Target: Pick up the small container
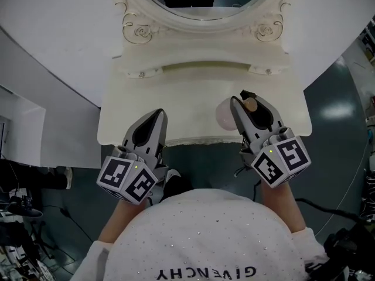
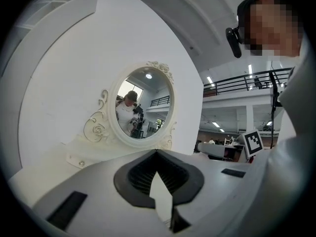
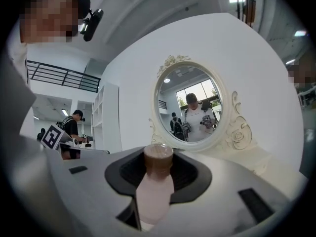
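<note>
Pale-pink small container (image 3: 156, 191): brown-capped, clamped between right tongs (image 1: 245, 100), just before the mirror (image 3: 190, 105).
Handling: likely light, smooth plastic, perhaps slippery; best taken at the body below the cap.
Idle left tongs (image 2: 157, 154): closed, empty, facing the mirror.

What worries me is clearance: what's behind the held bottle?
In the right gripper view, the oval mirror in its ornate frame. The bottle covers a bit of the frame's lower edge; the right gripper hides the tabletop between.
</note>
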A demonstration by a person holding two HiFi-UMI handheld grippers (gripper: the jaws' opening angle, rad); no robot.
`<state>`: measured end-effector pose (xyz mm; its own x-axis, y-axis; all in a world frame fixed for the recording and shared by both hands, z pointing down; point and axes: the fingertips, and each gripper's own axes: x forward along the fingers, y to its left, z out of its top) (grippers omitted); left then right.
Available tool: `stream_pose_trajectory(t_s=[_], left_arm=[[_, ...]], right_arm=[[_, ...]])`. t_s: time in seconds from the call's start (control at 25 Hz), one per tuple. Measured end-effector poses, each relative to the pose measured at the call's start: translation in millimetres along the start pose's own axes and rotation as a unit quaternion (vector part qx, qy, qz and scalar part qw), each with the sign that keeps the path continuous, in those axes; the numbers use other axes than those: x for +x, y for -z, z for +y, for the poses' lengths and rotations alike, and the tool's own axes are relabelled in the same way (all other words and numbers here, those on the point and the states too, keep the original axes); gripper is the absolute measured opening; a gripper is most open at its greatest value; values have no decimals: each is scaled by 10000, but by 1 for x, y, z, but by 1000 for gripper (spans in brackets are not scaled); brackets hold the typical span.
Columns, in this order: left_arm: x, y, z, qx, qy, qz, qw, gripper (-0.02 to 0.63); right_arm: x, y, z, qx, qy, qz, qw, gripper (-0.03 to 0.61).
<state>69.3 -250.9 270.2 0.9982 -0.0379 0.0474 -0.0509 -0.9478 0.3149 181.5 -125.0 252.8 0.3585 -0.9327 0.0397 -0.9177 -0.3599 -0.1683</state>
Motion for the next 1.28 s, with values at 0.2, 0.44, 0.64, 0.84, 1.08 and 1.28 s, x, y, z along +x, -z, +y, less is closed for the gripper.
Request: stream_pose_trajectory(t_s=[0.2, 0.44, 0.64, 0.84, 1.08, 1.28], left_arm=[[-10, 13, -36, 31, -138, -43, 9999, 0], [-19, 46, -93, -60, -120, 42, 9999, 0], [-26, 83, -136, -247, -106, 255, 9993, 1], [-33, 103, -168, -357, -98, 361, 9987, 0], [-40, 107, -188, -343, -132, 340, 9987, 0], [-47, 110, -194, -294, -195, 292, 9989, 0]], right_arm=[[-37, -1, -11, -70, -76, -60, 9999, 124], [-96, 2, -23, -112, -121, -43, 9999, 124], [-146, 9, -33, -254, -144, 119, 9995, 124], [-181, 21, -46, -245, -93, 249, 9993, 124], [-204, 33, -55, -101, -77, 282, 9995, 124], [-215, 26, -53, -95, -163, 59, 9998, 124]])
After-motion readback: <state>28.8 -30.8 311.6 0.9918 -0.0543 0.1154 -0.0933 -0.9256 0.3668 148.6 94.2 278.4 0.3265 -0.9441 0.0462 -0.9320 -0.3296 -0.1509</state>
